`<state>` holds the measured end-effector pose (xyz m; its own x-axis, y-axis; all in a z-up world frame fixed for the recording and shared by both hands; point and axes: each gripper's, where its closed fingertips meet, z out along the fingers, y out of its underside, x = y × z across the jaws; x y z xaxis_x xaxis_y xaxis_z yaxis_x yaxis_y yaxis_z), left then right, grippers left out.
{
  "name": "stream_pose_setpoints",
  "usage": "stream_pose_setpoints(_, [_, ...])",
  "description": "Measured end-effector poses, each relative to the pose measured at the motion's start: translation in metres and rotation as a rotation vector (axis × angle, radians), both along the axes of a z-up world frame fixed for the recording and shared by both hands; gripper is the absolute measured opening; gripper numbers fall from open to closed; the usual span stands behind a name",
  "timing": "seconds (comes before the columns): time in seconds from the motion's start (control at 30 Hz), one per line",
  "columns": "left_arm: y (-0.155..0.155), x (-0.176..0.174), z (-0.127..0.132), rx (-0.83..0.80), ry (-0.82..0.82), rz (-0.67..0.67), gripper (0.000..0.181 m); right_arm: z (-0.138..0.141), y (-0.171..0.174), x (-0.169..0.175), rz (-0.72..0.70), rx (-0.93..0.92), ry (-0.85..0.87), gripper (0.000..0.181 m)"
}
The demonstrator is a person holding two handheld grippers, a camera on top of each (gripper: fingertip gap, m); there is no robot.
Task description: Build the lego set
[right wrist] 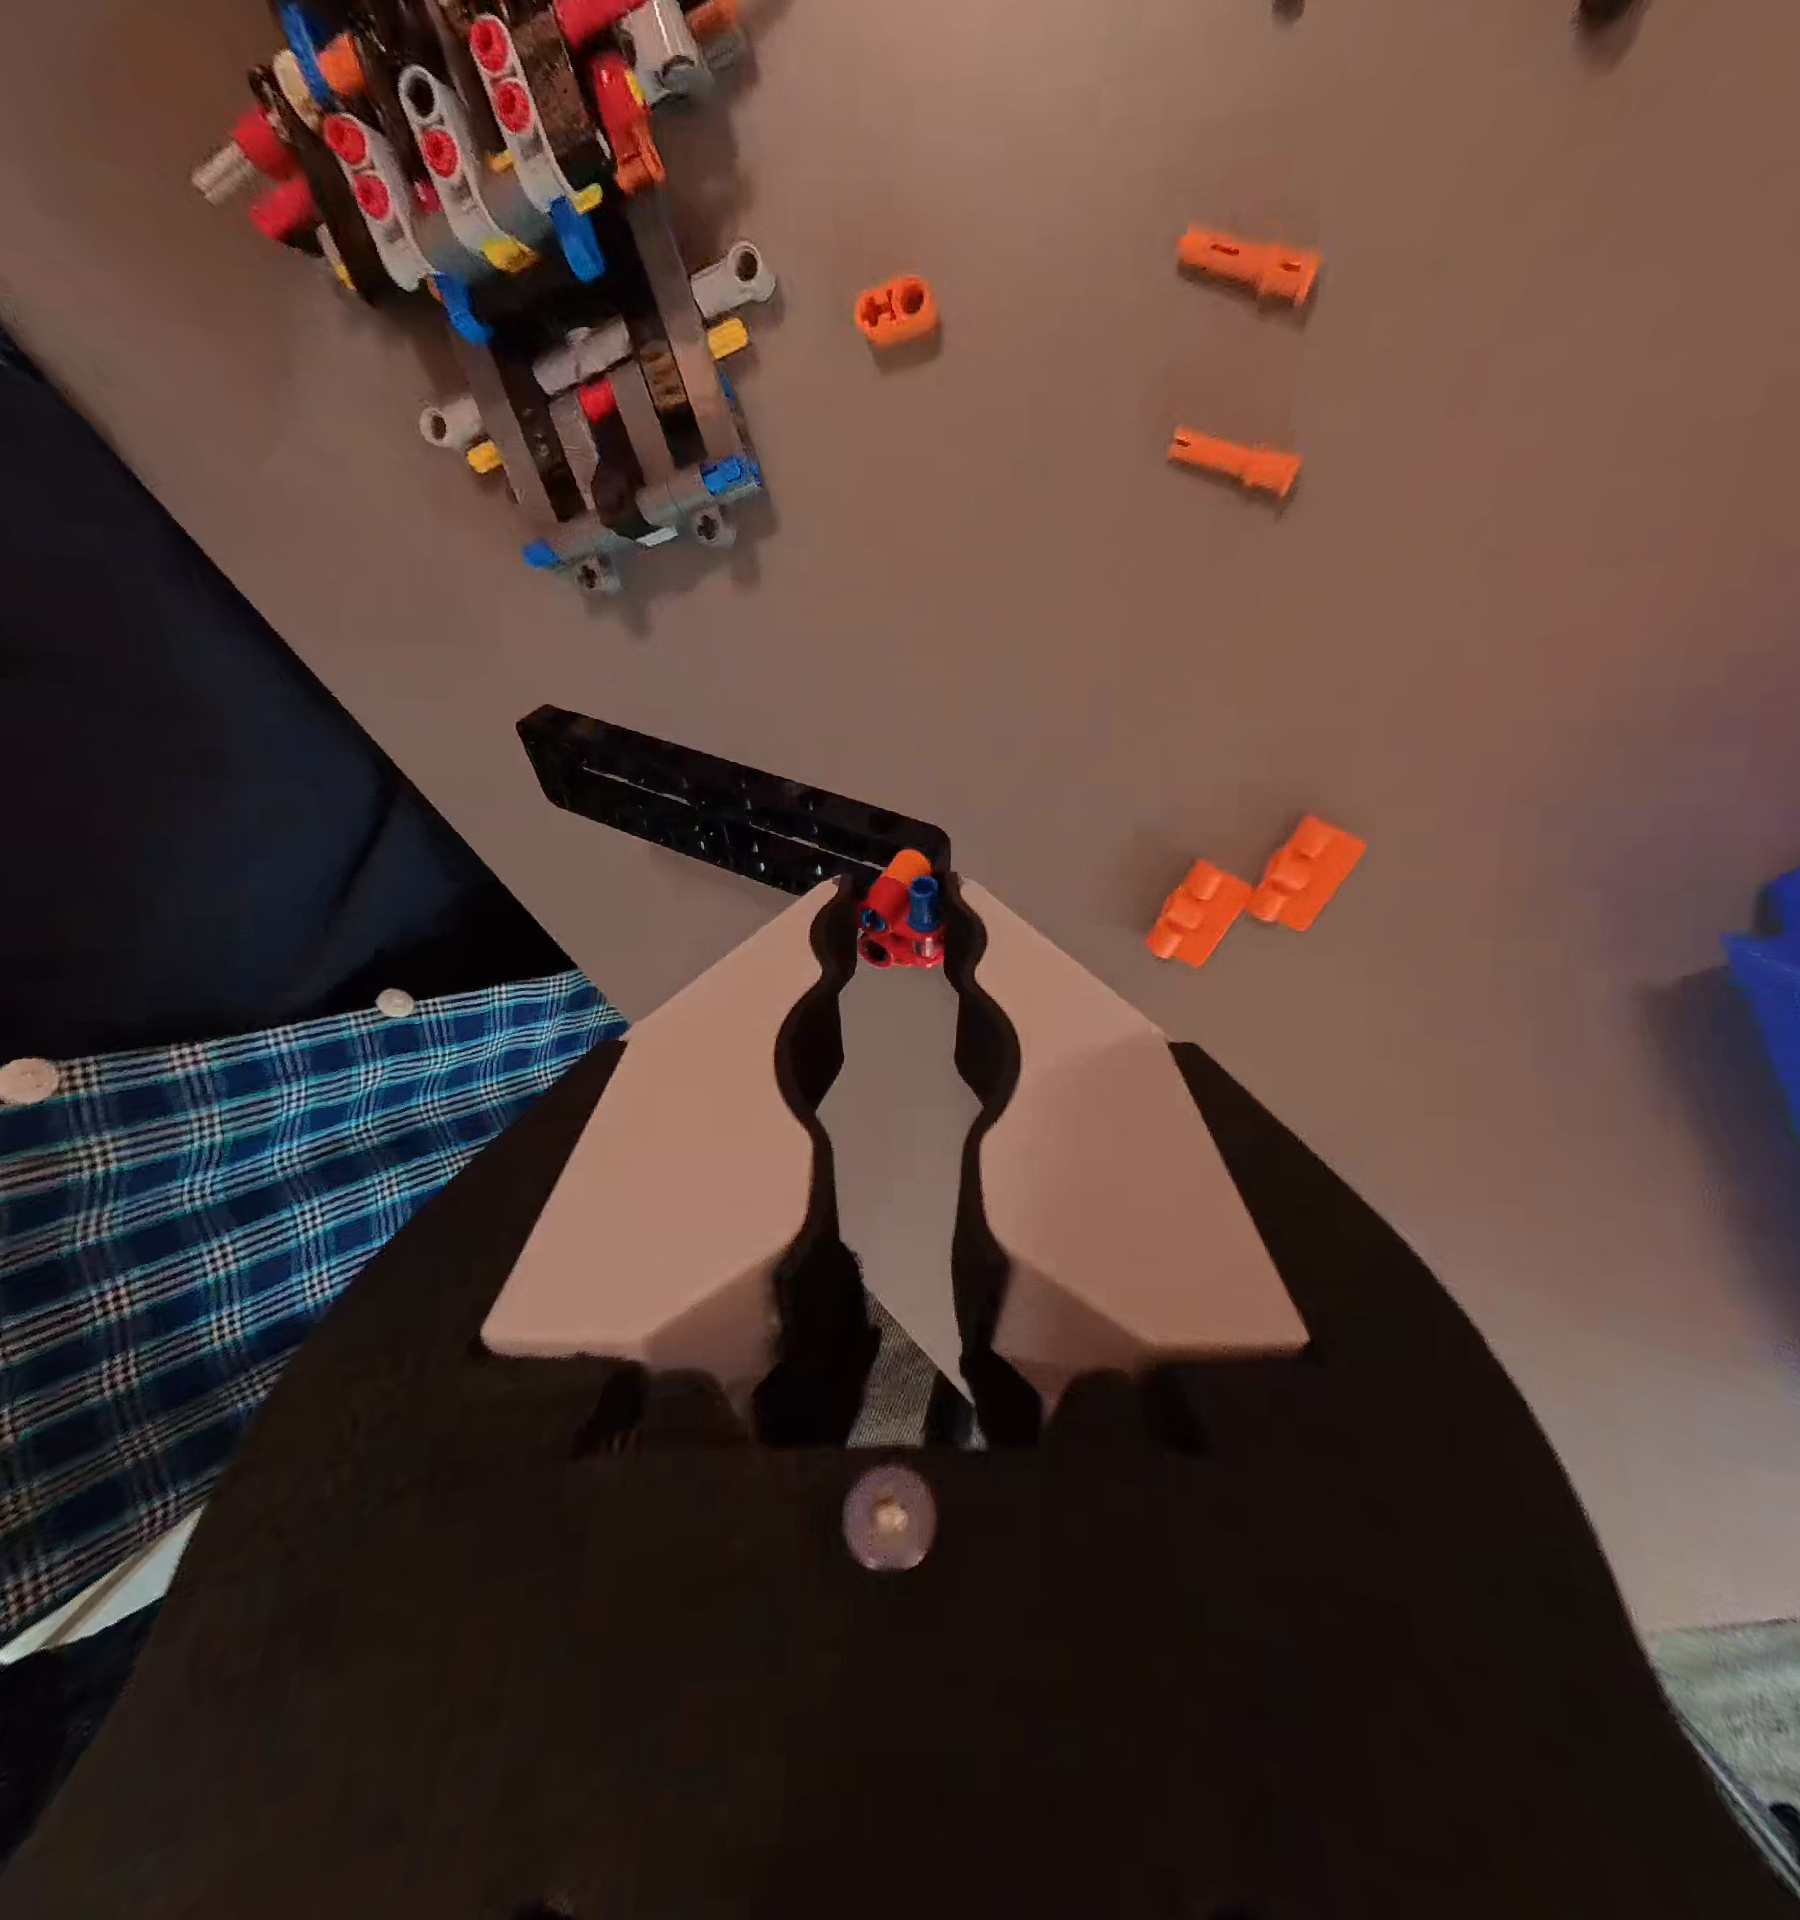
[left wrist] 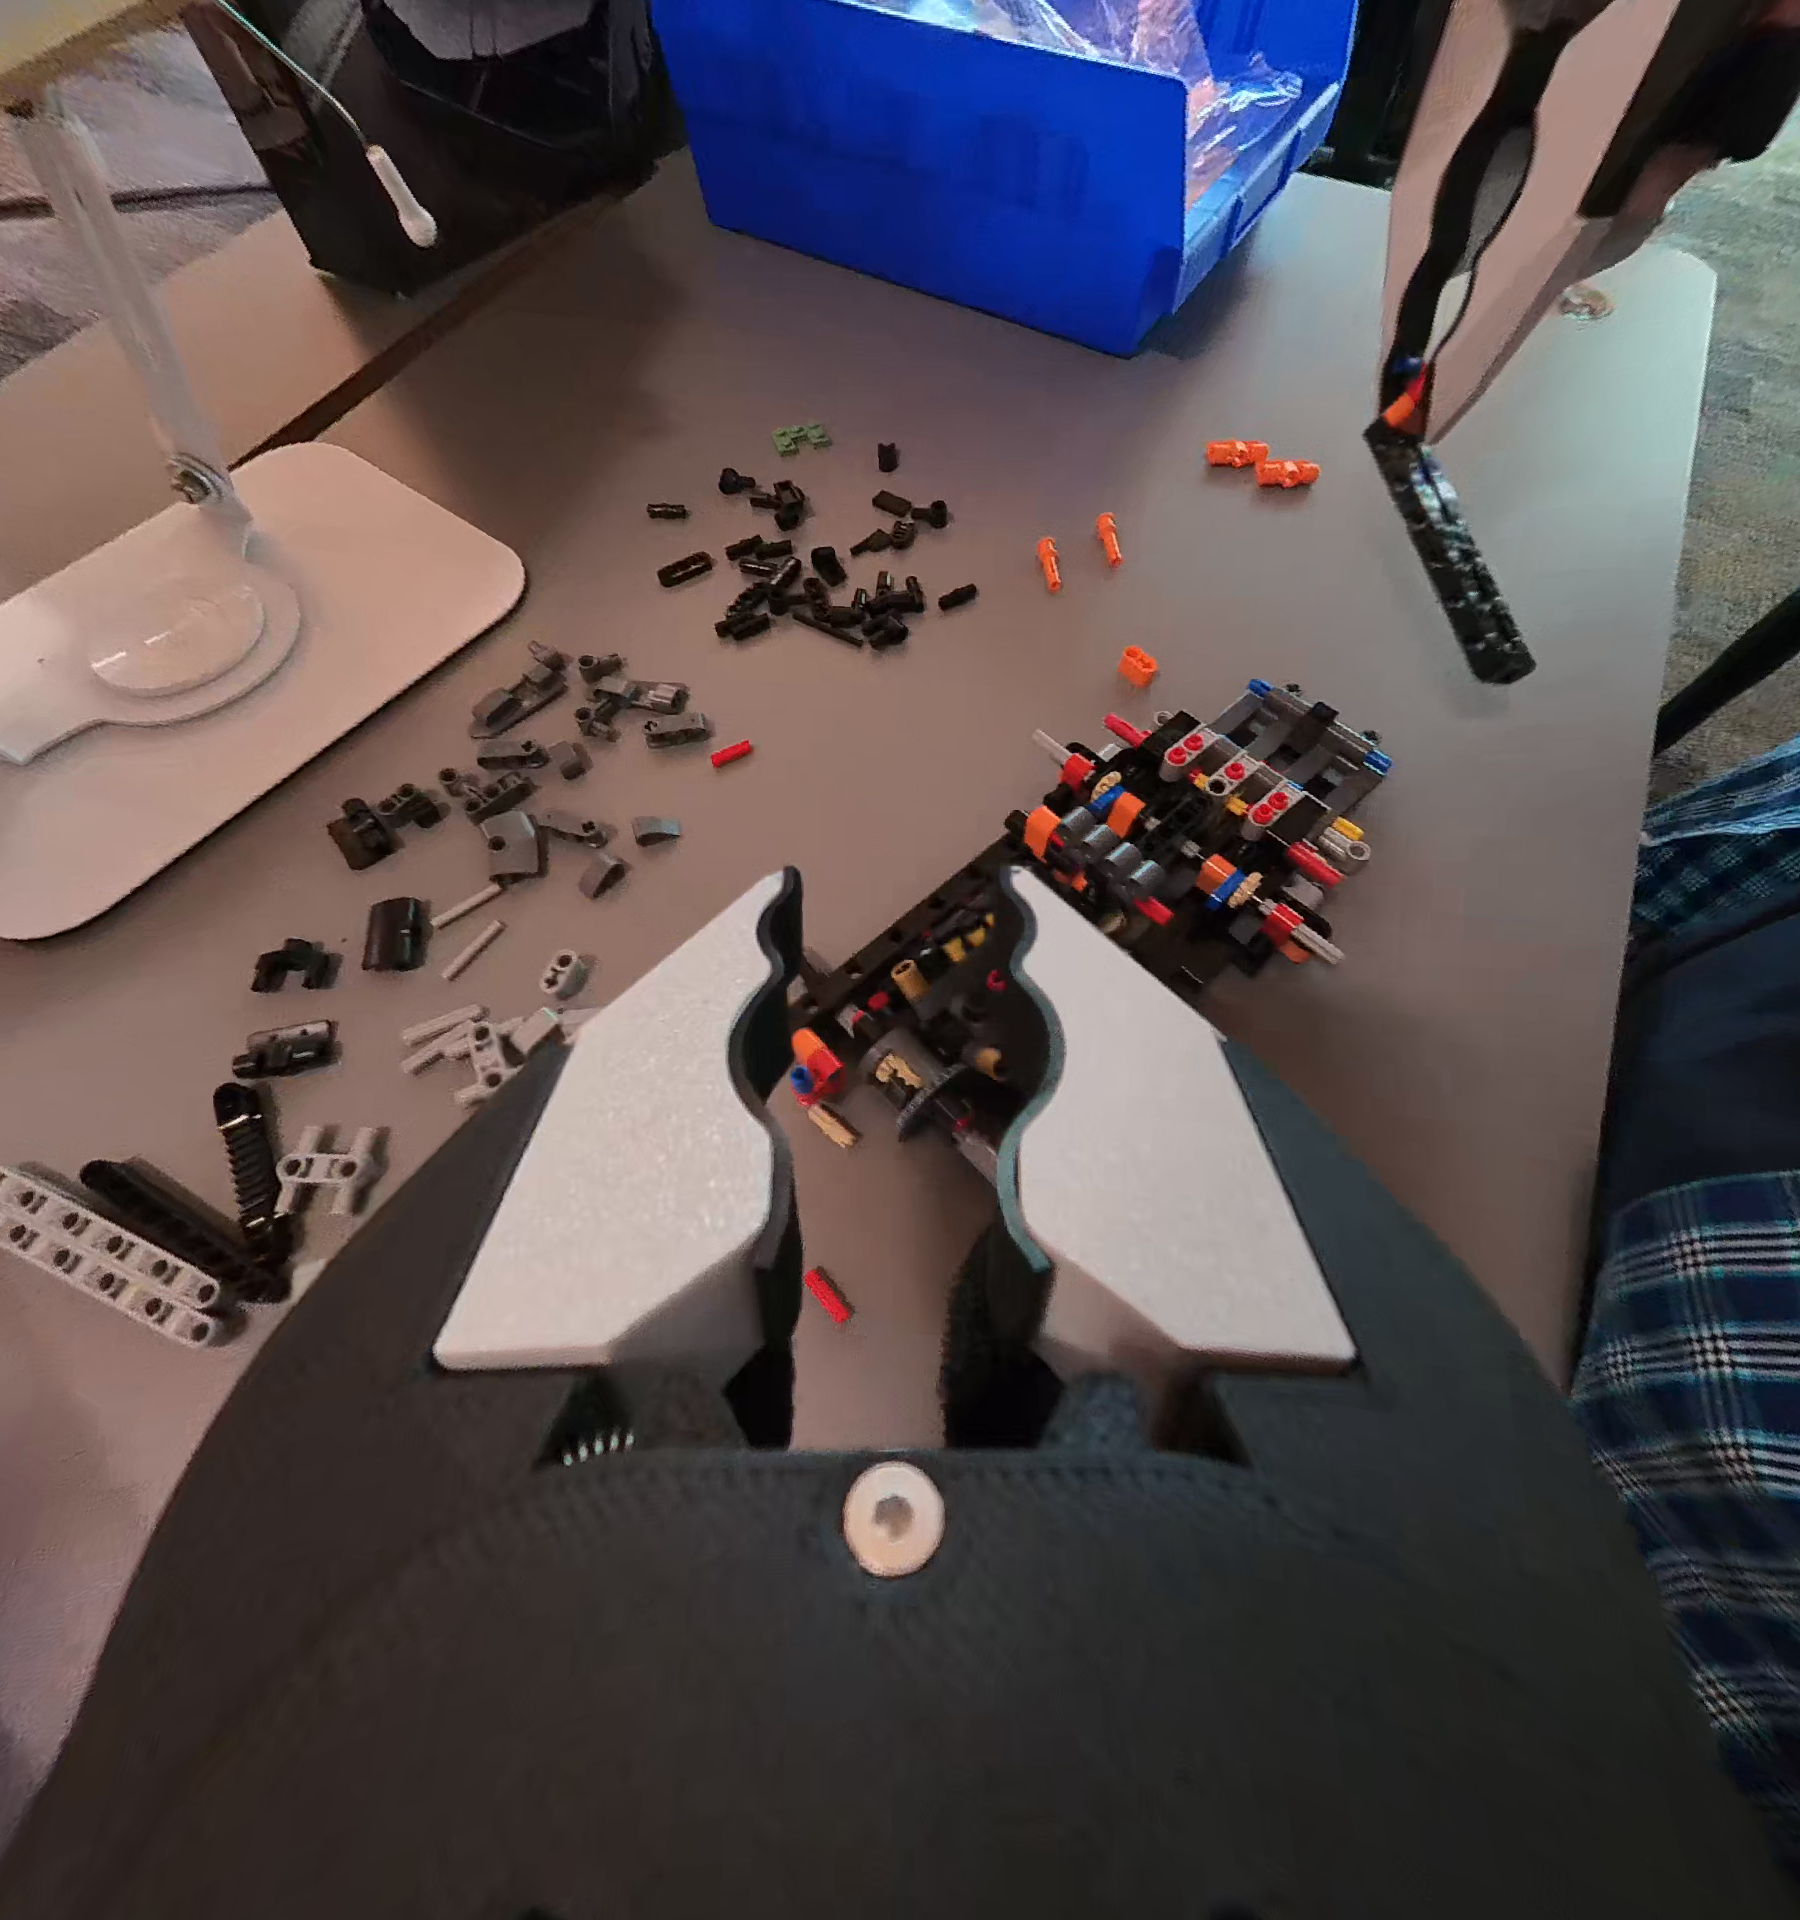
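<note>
The partly built lego assembly (left wrist: 1202, 821), black with grey, red, orange and blue parts, lies on the grey table (left wrist: 1083, 436). It also shows in the right wrist view (right wrist: 522, 260). My left gripper (left wrist: 901, 904) is open, and its fingers straddle the assembly's near end. My right gripper (right wrist: 894, 896) is shut on a small red connector (right wrist: 901, 925) with blue pins and an orange part. This connector sits at the end of a long black beam (right wrist: 730, 810), held just above the table. The left wrist view shows that beam (left wrist: 1452, 561) hanging from the right gripper (left wrist: 1405, 400), right of the assembly.
Loose black parts (left wrist: 823, 561), grey parts (left wrist: 543, 769), long beams (left wrist: 96, 1247) and orange parts (left wrist: 1260, 462) lie scattered. A blue bin (left wrist: 979, 156) stands at the back, a white stand base (left wrist: 200, 675) on the left. A person in a plaid shirt (left wrist: 1748, 1351) sits at the table's right edge. About 30 cm separates my left fingertips from my right.
</note>
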<state>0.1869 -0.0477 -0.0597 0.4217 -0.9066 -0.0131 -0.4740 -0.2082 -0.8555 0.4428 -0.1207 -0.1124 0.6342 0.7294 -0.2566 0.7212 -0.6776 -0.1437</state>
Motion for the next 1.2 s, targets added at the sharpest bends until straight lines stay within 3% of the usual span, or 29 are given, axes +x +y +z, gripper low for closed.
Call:
stream_pose_setpoints(0.17, [-0.011,0.001,-0.007,-0.012,0.005,-0.021,0.037,-0.023,-0.009,-0.006,0.010,-0.092,-0.085,0.015])
stream_pose_setpoints(0.3, [-0.017,0.002,-0.006,-0.018,-0.004,-0.029,0.038,-0.026,-0.011,-0.010,-0.015,-0.102,-0.070,0.031])
stream_pose_setpoints(0.43, [-0.023,0.001,-0.007,-0.019,0.001,-0.030,0.038,-0.012,-0.010,0.000,-0.049,-0.034,-0.046,0.032])
stream_pose_setpoints(0.7, [-0.023,-0.026,-0.012,-0.027,0.009,0.056,0.037,0.034,0.008,0.009,-0.093,0.256,0.112,0.013])
stream_pose_setpoints(0.87, [-0.021,-0.051,-0.013,-0.003,0.033,0.131,0.036,0.035,0.020,0.000,-0.038,0.372,0.104,0.000])
stream_pose_setpoints(1.2, [-0.018,-0.092,-0.023,0.005,0.015,0.261,0.031,0.043,0.039,-0.040,0.008,0.465,0.180,0.009])
